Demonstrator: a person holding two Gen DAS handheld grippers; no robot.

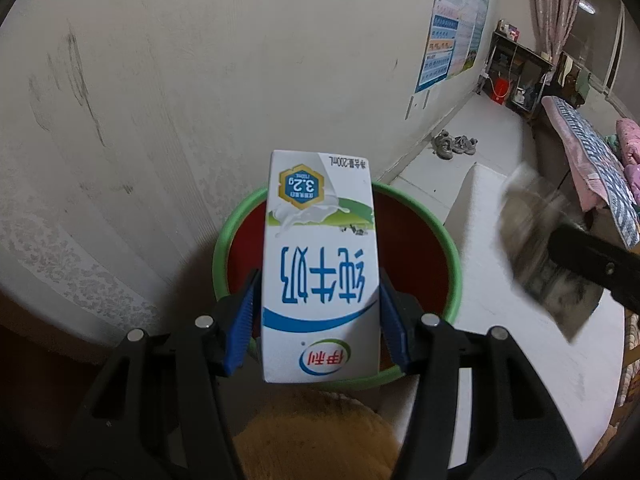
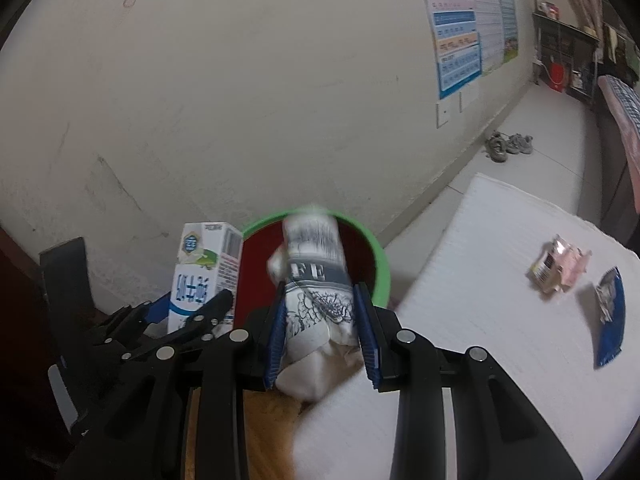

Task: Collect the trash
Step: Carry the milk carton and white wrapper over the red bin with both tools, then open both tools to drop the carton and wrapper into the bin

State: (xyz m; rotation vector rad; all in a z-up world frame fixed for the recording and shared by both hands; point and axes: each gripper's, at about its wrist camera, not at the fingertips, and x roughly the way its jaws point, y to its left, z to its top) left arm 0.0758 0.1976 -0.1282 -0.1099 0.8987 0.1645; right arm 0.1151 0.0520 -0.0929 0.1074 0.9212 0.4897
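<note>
My left gripper is shut on a white and blue milk carton, held upside down over a green-rimmed bin with a red inside. The same milk carton and left gripper show at the left of the right wrist view. My right gripper is shut on a crumpled white wrapper with grey print, held above the near rim of the bin. From the left wrist view the wrapper is a blur at the right.
A white mat to the right carries a pink wrapper and a blue wrapper. The wall stands just behind the bin. Shoes lie on the floor farther back. A bed is at far right.
</note>
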